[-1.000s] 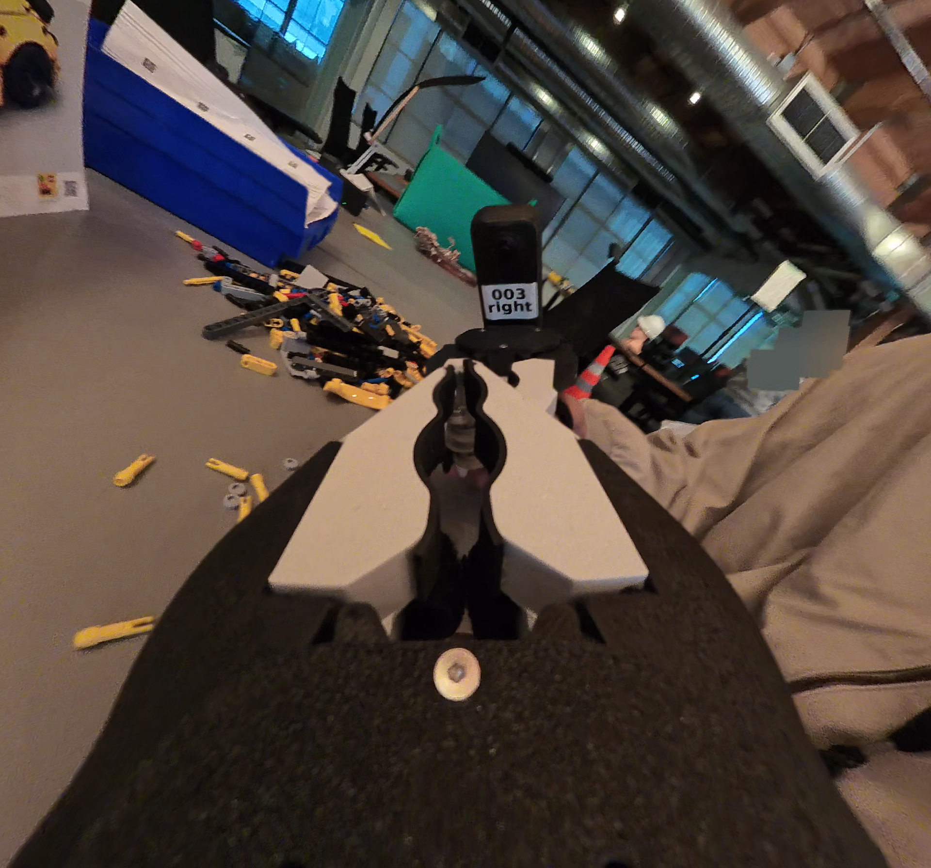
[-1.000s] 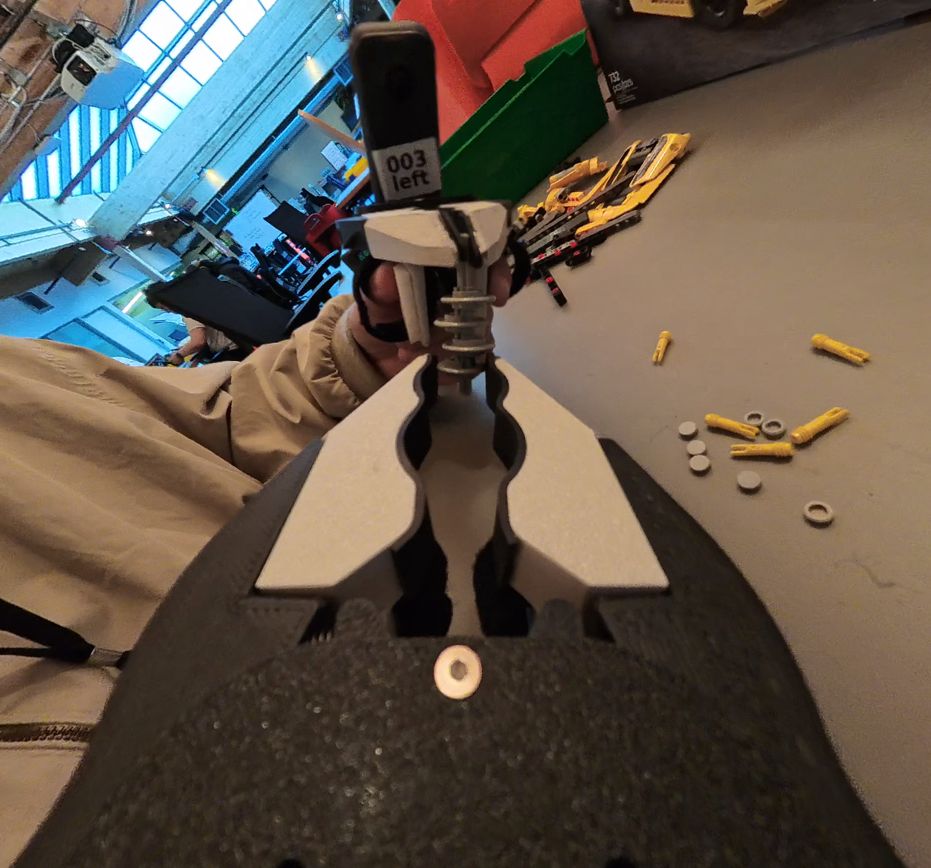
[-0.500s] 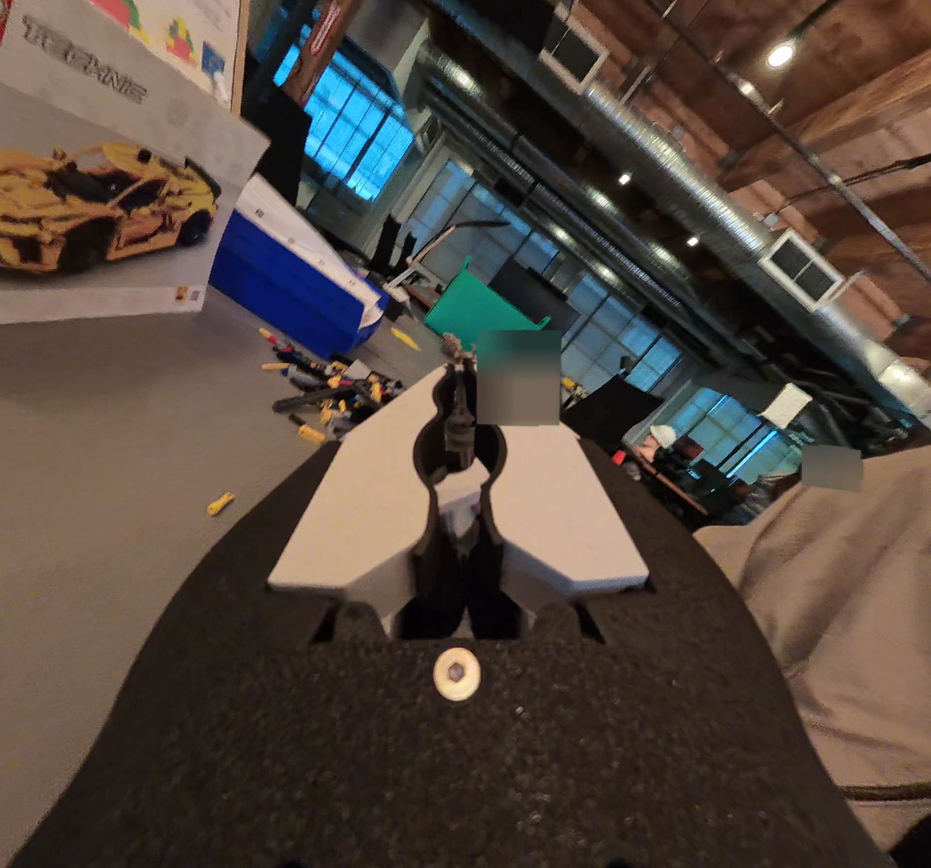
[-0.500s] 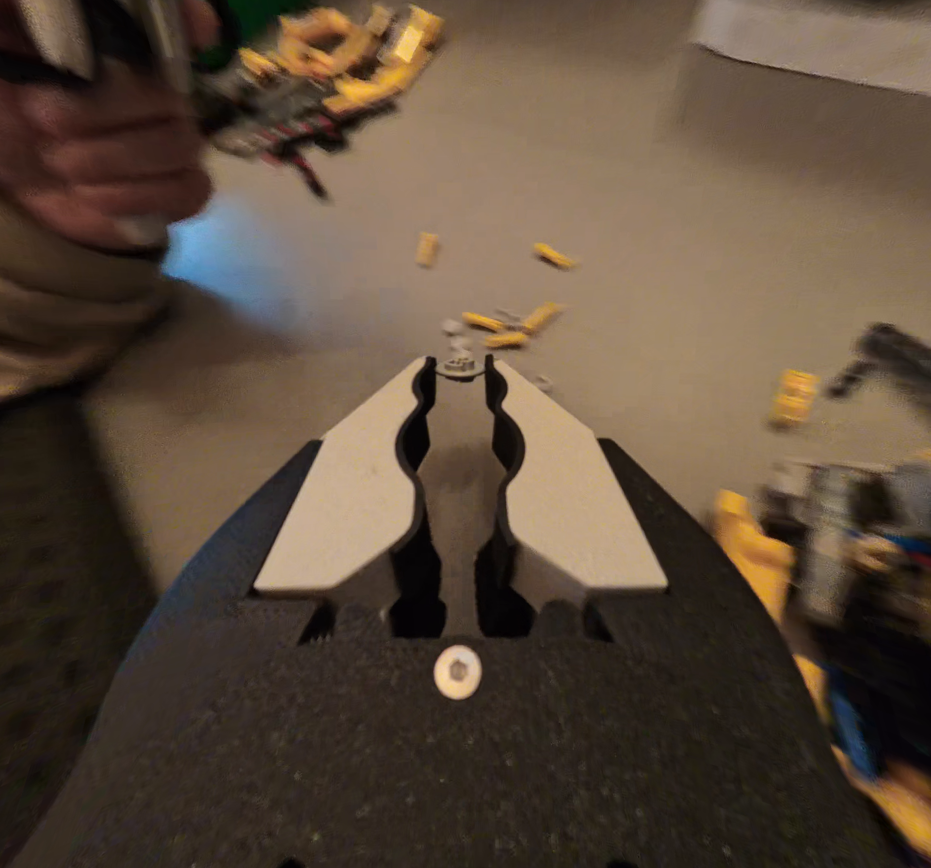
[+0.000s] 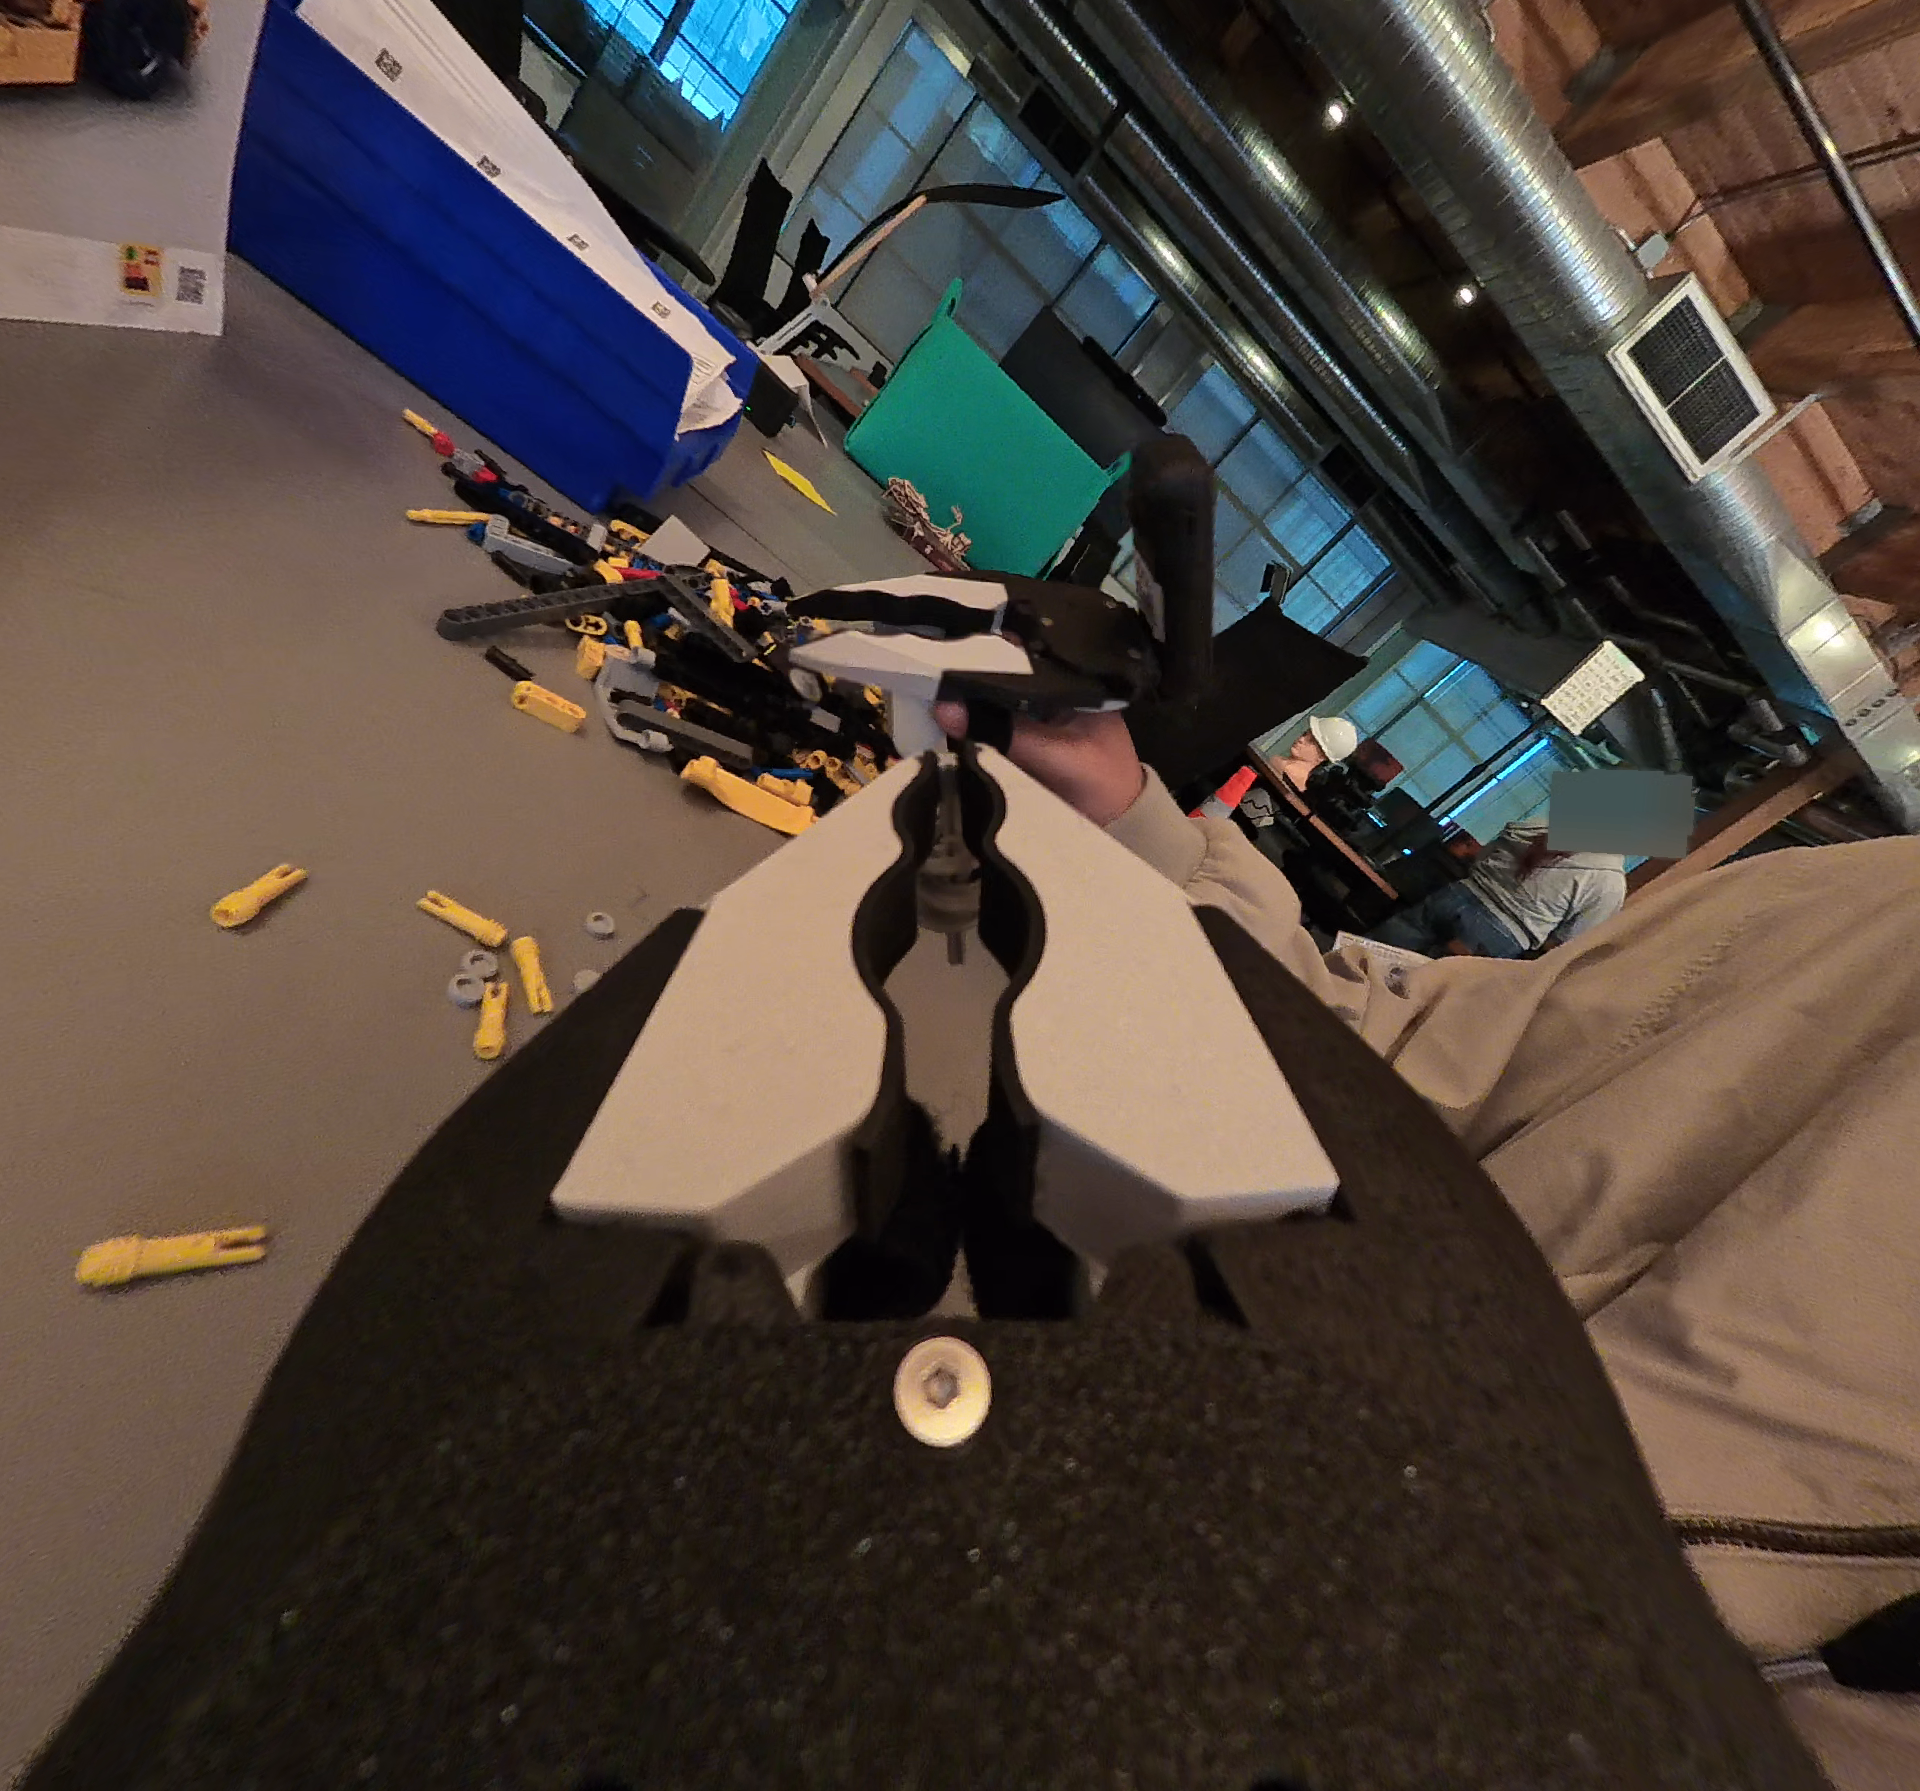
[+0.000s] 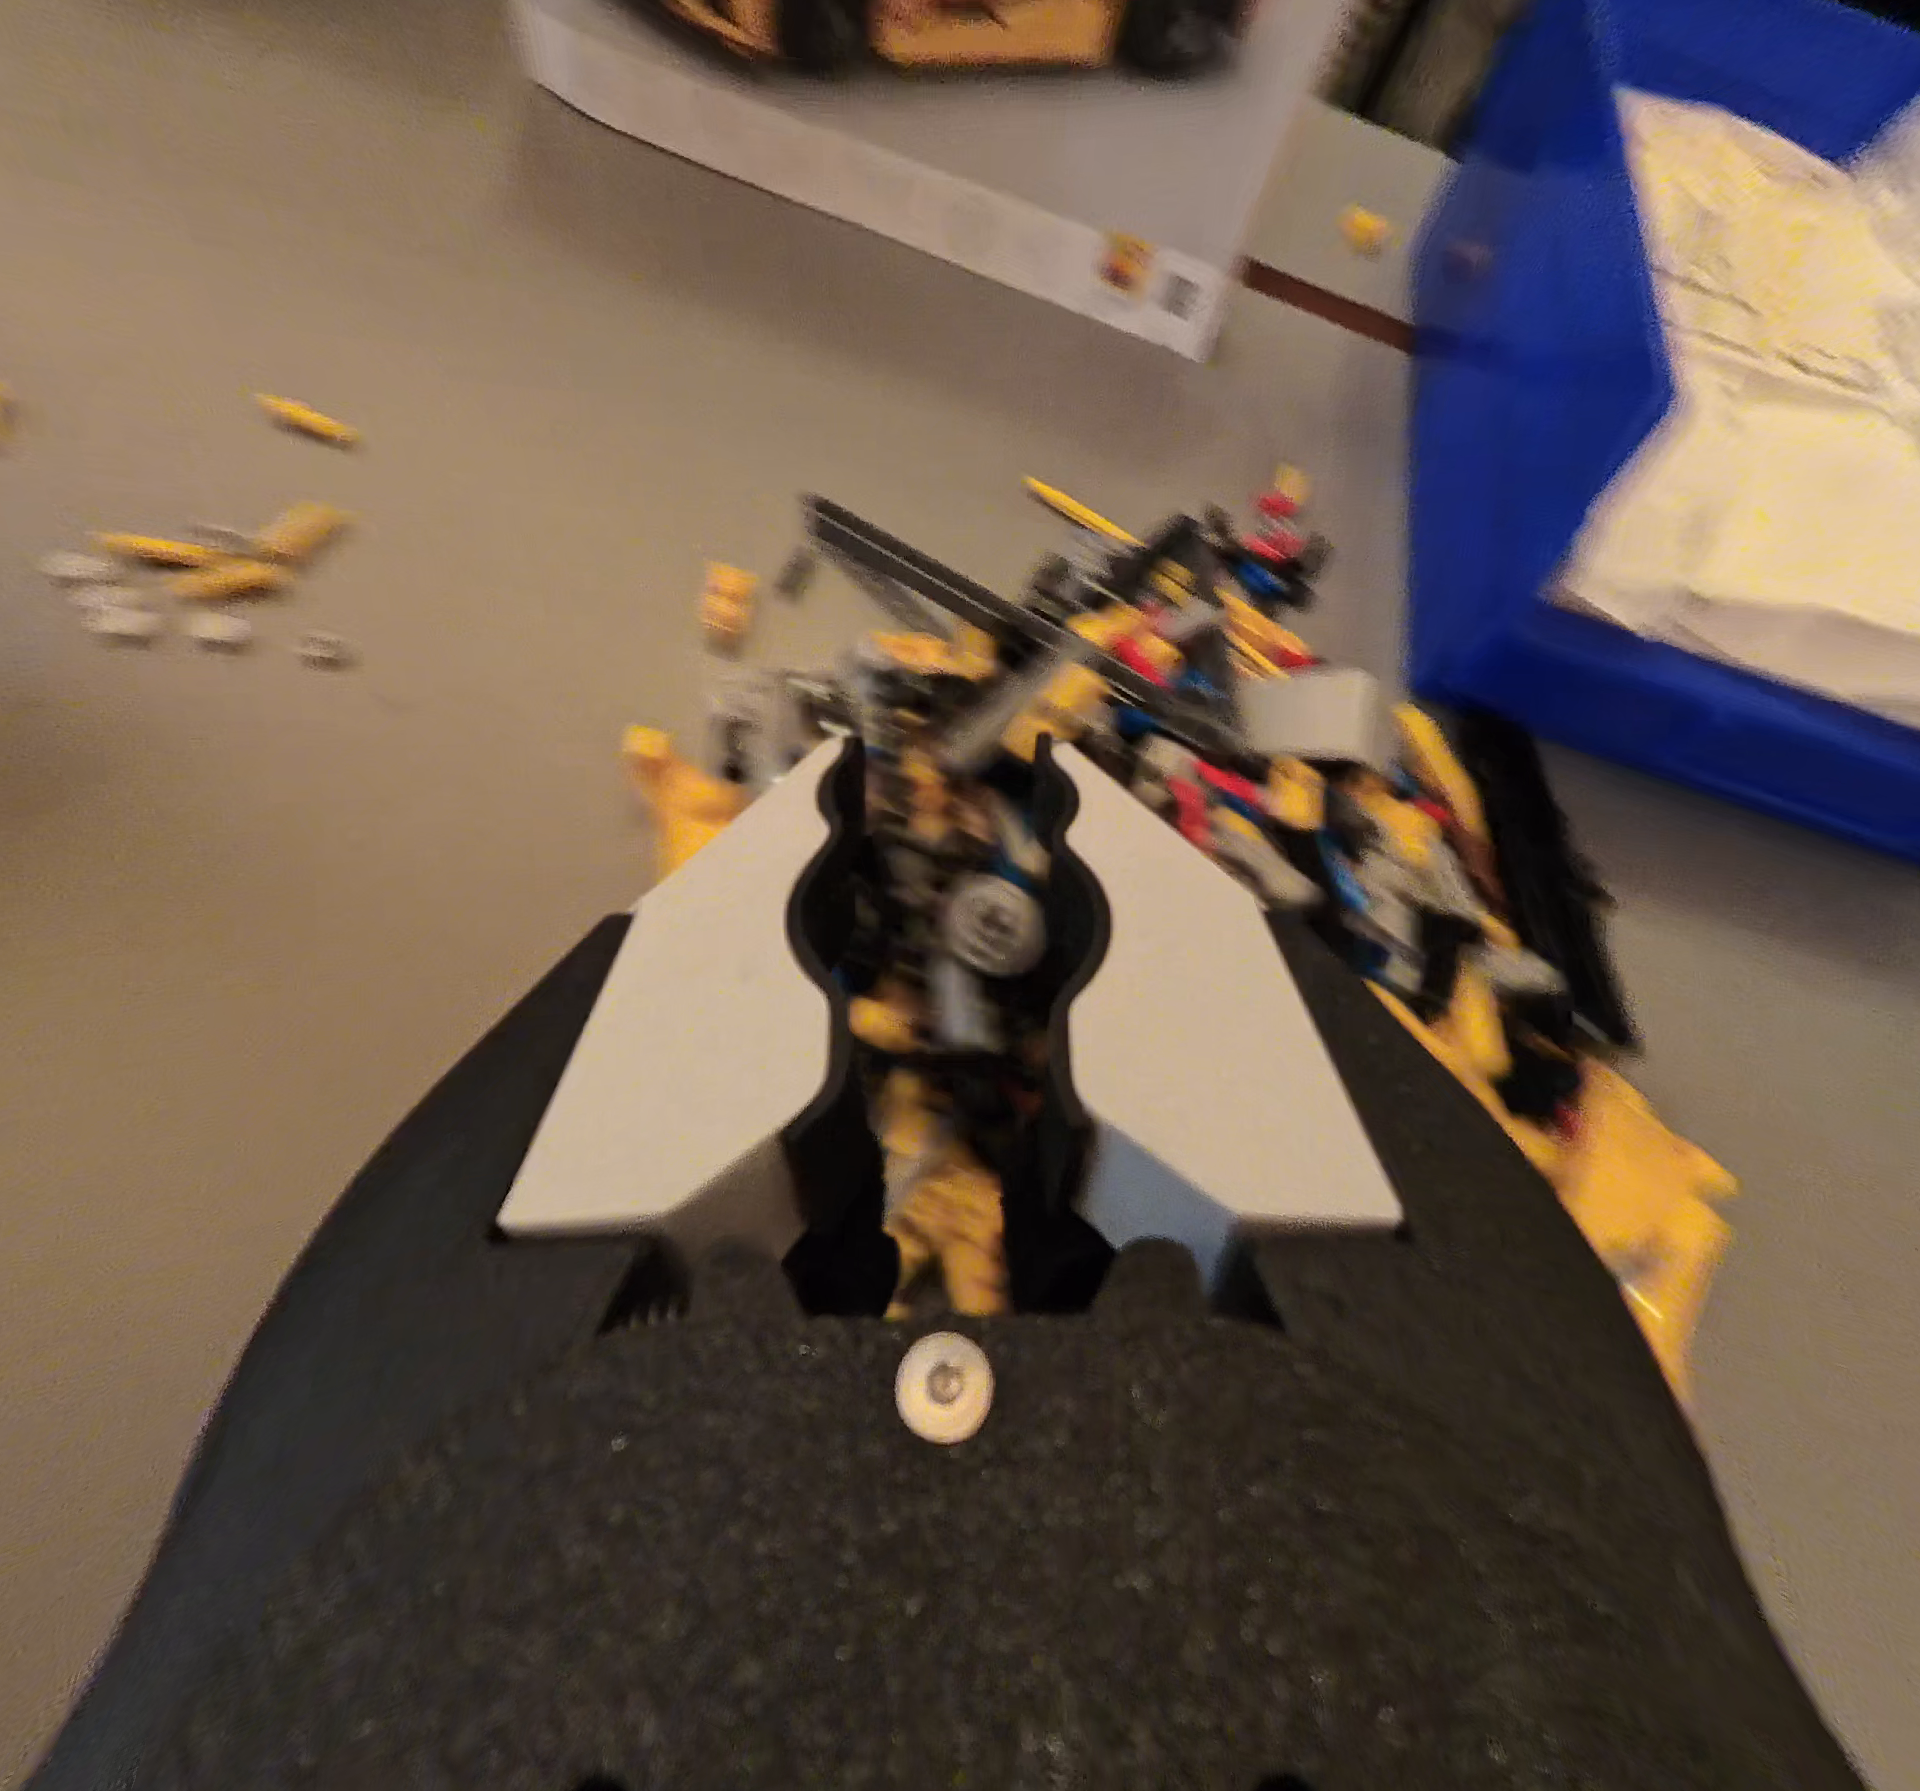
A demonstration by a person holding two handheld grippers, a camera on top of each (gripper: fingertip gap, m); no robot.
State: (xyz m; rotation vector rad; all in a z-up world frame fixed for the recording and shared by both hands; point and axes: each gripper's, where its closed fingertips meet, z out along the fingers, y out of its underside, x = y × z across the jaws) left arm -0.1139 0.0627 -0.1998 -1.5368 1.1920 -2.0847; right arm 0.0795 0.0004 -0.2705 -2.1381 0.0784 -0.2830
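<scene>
My left gripper (image 5: 948, 775) is shut on a thin grey axle with grey bushes (image 5: 945, 874), held above the grey table. In the left wrist view my right gripper (image 5: 805, 645) sits in a hand and hovers over a pile of yellow, black and grey building pieces (image 5: 707, 671). The right wrist view is blurred. There my right gripper (image 6: 945, 754) is open just above the same pile (image 6: 1143, 765). A round grey piece (image 6: 992, 926) shows in the gap. I cannot tell whether it is held or lies in the pile.
A blue bin with white papers (image 5: 447, 287) (image 6: 1558, 494) stands behind the pile. A box with a yellow car picture (image 6: 904, 79) stands at the back. Loose yellow pins and grey rings (image 5: 488, 972) lie left of the pile. A beige sleeve (image 5: 1610, 1118) fills the right. Left tips to right tips: about 20 cm.
My right gripper left the axle in my left gripper, swung across the table to the pile and opened wider. My left gripper kept hold of the axle, tilting up and back down.
</scene>
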